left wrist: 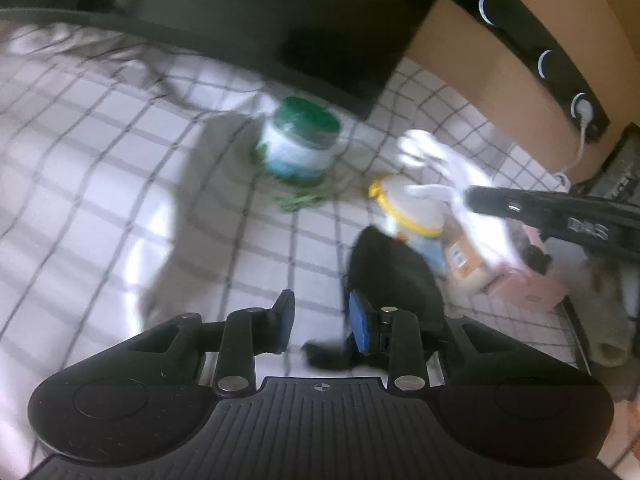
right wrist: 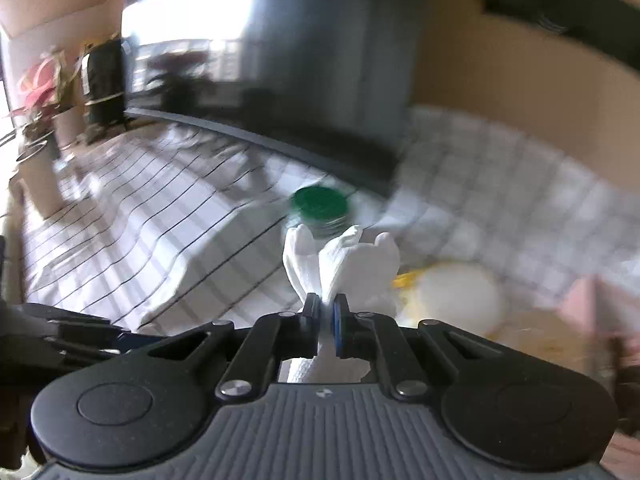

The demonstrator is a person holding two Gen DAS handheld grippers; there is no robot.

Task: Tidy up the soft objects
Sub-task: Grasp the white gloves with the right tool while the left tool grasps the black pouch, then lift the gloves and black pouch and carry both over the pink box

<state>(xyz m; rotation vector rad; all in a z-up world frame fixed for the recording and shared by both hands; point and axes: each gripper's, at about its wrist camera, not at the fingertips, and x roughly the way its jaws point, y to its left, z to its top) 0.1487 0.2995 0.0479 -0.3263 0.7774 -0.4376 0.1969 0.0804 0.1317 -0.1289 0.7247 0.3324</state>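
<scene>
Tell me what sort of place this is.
Probably a bedroom: a bed covered by a white checked sheet, a wall socket strip above it, and a balcony-like window beyond. The right gripper holds a white glove.

Left black two-finger claw (left wrist: 320, 322) with blue pads spread apart, nothing between them, angled downward, right black claw (right wrist: 326, 314) nearly closed, pinching white fabric, also visible reaching in from the right (left wrist: 476, 198)
</scene>
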